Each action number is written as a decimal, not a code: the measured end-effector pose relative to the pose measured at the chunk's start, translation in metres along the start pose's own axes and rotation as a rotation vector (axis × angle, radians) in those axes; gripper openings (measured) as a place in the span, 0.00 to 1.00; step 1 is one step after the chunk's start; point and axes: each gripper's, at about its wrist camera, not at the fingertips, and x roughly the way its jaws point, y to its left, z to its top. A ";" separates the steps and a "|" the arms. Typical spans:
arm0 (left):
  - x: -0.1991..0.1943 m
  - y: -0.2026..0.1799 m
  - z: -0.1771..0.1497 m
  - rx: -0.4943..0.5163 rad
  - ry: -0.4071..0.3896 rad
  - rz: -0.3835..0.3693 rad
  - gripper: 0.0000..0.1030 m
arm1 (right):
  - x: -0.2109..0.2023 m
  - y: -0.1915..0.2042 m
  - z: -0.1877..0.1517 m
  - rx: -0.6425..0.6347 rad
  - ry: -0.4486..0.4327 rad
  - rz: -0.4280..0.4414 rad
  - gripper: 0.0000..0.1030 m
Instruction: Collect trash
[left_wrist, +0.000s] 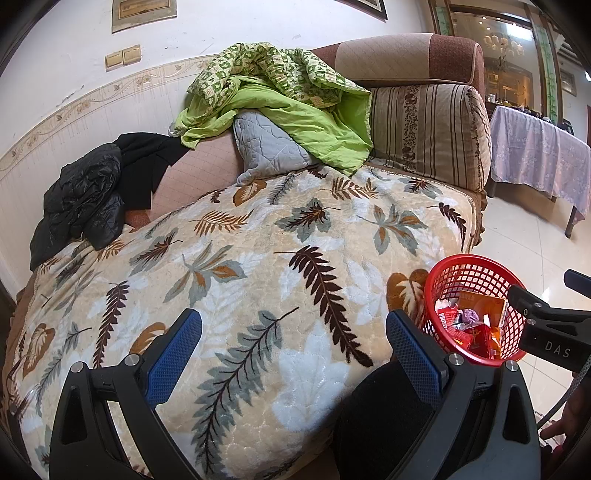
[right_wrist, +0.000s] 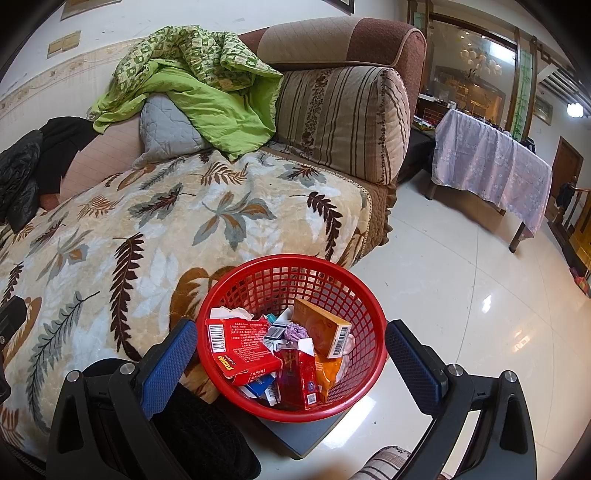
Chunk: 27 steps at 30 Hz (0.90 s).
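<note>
A red mesh basket (right_wrist: 364, 302) stands on a grey stool beside the sofa and holds several pieces of trash: a red carton (right_wrist: 240, 345), an orange box (right_wrist: 321, 326), a red pack (right_wrist: 295, 373) and crumpled paper. It also shows in the left wrist view (left_wrist: 443, 280). My right gripper (right_wrist: 291, 354) is open and empty, hovering just above the basket with a finger on each side. My left gripper (left_wrist: 293, 354) is open and empty above the leaf-patterned blanket (left_wrist: 258, 266). The right gripper's body (left_wrist: 546, 325) shows in the left wrist view at the right edge.
The sofa carries a green quilt (left_wrist: 280, 96), a grey cushion (left_wrist: 269, 147), a striped bolster (left_wrist: 428, 129) and black jackets (left_wrist: 92, 192). A table with a lilac cloth (right_wrist: 491, 162) stands on the glossy tiled floor (right_wrist: 461, 288) to the right.
</note>
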 end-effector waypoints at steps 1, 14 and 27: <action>0.000 0.000 0.000 0.000 -0.001 0.000 0.96 | 0.000 -0.001 0.001 0.001 0.000 0.000 0.99; -0.001 0.001 -0.001 -0.001 -0.001 -0.001 0.96 | -0.001 0.003 0.001 -0.008 -0.006 0.006 0.99; 0.010 0.044 0.005 -0.166 0.053 0.044 0.96 | 0.011 0.046 0.029 -0.132 -0.015 0.174 0.99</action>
